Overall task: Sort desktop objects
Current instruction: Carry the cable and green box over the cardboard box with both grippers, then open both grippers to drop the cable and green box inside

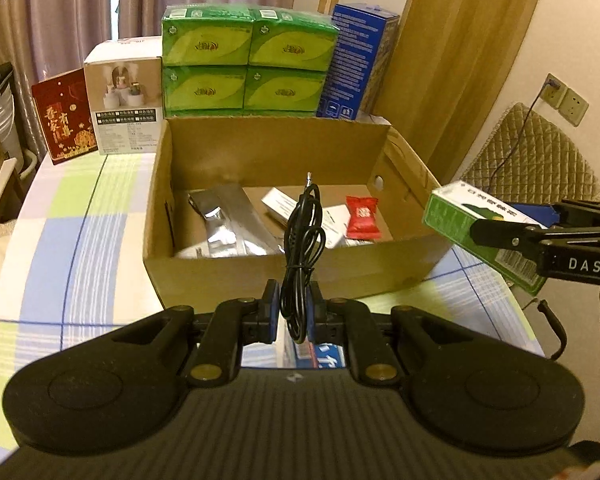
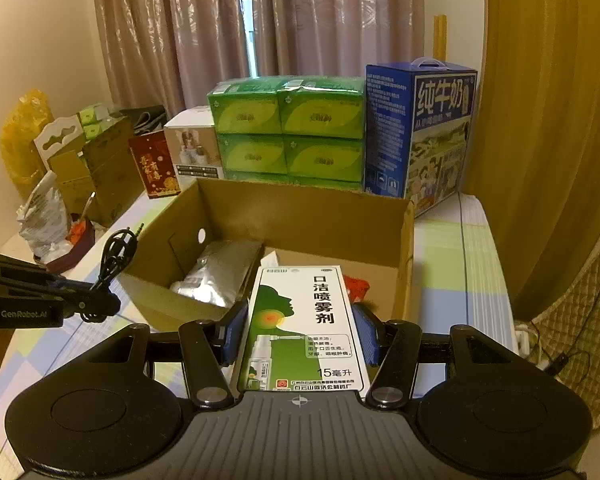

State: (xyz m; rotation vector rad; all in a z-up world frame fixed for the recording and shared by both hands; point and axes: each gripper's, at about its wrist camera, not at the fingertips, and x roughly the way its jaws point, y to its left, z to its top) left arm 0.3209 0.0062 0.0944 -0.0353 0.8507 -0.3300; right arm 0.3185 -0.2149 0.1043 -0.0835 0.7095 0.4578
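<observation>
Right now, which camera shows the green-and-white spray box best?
The right wrist view: the spray box lies face-up between the right gripper pads, its print readable. The left wrist view shows only its green side and barcode at the frame's right edge.

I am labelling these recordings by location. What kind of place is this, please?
Probably a room in a home, not a lab or shop: long curtains hang behind, a checked cloth covers the table, and household goods such as green tissue packs and a milk carton stand on it.

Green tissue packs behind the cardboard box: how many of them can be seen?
4 full fronts: upper left, upper right, lower left, lower right. A lower row's top edge shows; more may be hidden behind the cardboard box.
</observation>
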